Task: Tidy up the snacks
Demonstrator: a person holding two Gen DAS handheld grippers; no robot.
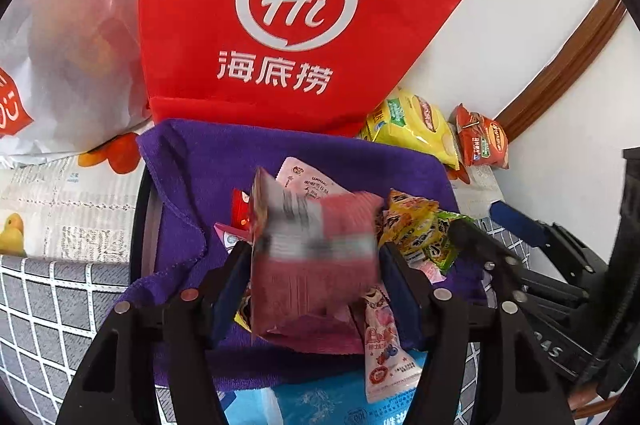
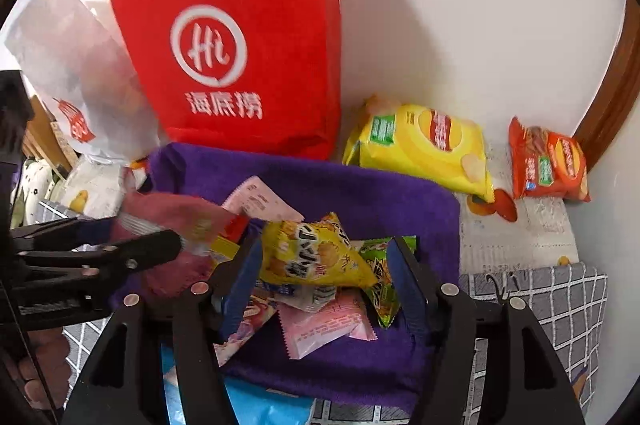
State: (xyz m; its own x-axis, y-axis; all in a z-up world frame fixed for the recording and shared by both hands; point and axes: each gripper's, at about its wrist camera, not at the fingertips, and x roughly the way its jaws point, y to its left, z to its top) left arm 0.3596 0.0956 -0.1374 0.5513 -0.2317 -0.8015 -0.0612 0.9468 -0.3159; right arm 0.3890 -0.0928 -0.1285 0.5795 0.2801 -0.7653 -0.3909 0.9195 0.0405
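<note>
The left gripper [image 1: 314, 257] clamps a pink packet [image 1: 316, 257] and the right gripper [image 2: 322, 261] a yellow packet [image 2: 316, 253] above the purple cloth [image 2: 360, 193]; slick wrappers may slip free.

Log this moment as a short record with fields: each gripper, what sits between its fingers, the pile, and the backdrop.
left gripper: fingers either side of a blurred pink snack packet, raised above the pile; contact unclear
right gripper: fingers astride a yellow snack packet that lies on the pile
pile: small packets on a purple towel
behind the towel: red bag upright, yellow chip bag, orange chip bag
far left: white plastic bag
</note>
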